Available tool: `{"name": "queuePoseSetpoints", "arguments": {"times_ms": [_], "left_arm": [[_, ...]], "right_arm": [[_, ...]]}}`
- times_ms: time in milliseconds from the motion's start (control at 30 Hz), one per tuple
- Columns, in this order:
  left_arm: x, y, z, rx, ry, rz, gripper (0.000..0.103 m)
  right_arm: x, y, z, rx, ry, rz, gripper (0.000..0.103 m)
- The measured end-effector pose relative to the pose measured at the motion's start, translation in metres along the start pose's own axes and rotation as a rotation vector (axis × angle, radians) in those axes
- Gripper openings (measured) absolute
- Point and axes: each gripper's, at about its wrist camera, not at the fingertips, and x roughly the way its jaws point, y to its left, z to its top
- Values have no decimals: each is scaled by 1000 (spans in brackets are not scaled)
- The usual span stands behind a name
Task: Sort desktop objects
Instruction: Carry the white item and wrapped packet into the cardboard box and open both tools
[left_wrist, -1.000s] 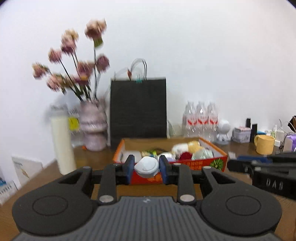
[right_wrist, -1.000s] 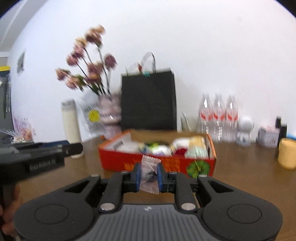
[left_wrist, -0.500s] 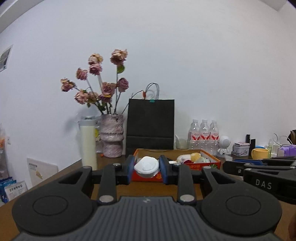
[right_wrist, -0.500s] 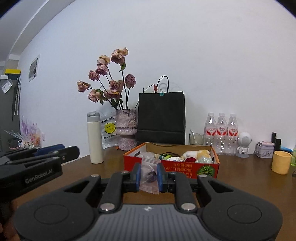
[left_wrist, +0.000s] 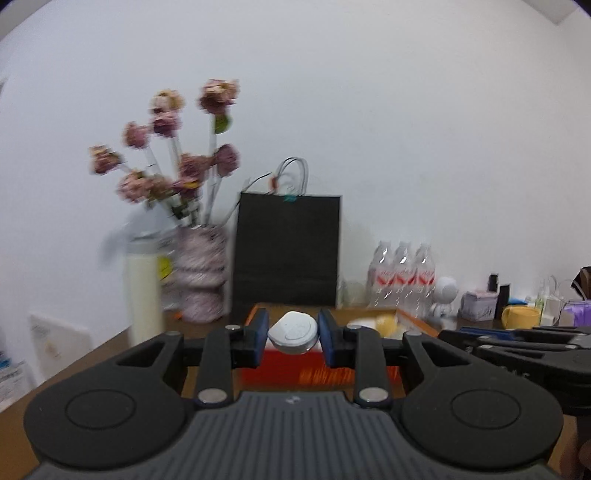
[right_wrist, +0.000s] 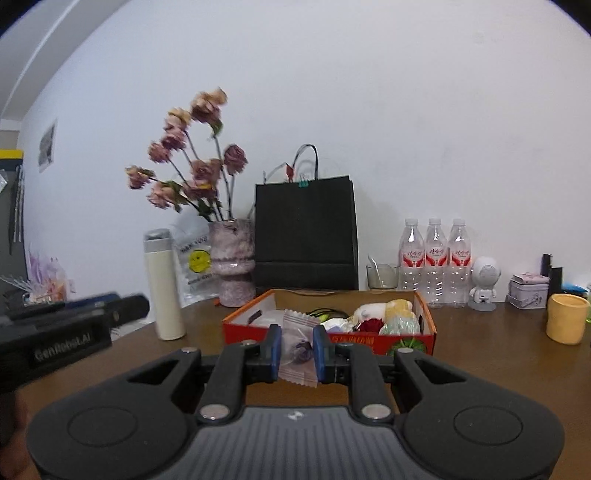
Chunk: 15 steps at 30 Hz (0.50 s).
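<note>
My left gripper is shut on a small round white case, held above the table in front of the orange cardboard box. My right gripper is shut on a clear candy wrapper with a purple sweet, held just before the same orange box. The box holds several small items, among them a yellow toy and a red one. Each gripper shows at the edge of the other's view: the right one in the left wrist view, the left one in the right wrist view.
Behind the box stand a black paper bag, a vase of dried roses, a white flask and three water bottles. A yellow cup, a small robot figure and a tin stand at the right.
Both grippers have kept their objects. The left wrist view has tilted and shifted, and the box now sits lower and closer behind its fingers. The right gripper has moved nearer the box.
</note>
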Motion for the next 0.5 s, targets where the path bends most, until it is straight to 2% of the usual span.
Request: {"name": "queuePoseSetpoints", "arguments": {"times_ms": [267,333,500], "left_arm": [[167,0,25,30,24,20,30],[204,8,31,-13,77,-6,30],[299,40,45,-121,311,-67,30]], "right_arm": [[148,-43,50,70,41,-5,17],[184,-59,60,127,89,23,17],[278,-98,81,214,299,90,17]]}}
